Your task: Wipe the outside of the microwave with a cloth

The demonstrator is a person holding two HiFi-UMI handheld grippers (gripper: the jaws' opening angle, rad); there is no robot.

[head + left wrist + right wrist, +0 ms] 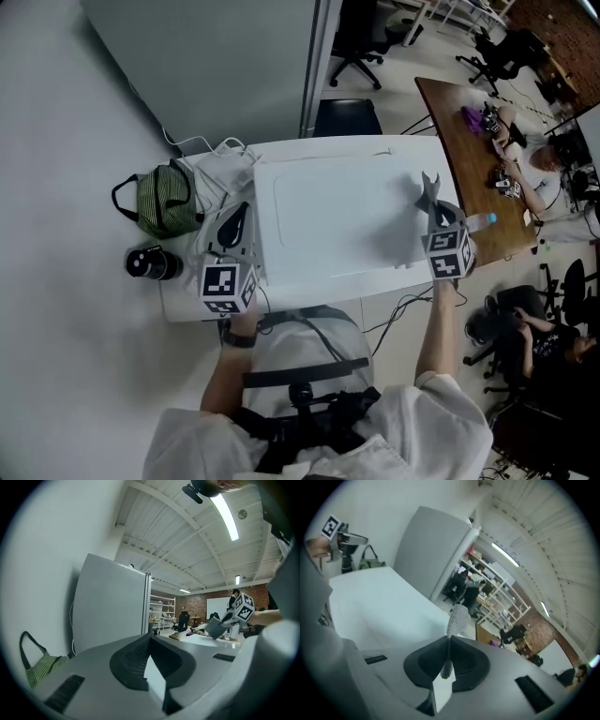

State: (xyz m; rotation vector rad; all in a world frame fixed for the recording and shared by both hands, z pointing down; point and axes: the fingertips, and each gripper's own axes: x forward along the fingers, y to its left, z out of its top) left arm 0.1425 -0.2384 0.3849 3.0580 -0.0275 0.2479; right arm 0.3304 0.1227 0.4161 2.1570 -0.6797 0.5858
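Desk: small white desk (178, 305) on a pale office floor, carrying the microwave.
Left gripper: left gripper (150, 641) clenched with nothing between its jaws, at the microwave's left side.
Right gripper: right gripper (447, 641) grasping the cloth, above the microwave top near its right edge.
Cloth: grey cloth (457, 617) pinched in the jaws, end sticking out past the tips.
Microwave: white microwave (337, 220), seen from above.
Left of microwave: green striped bag (164, 199), black bottle (150, 263).
Far: wooden desk (464, 155), office chairs.
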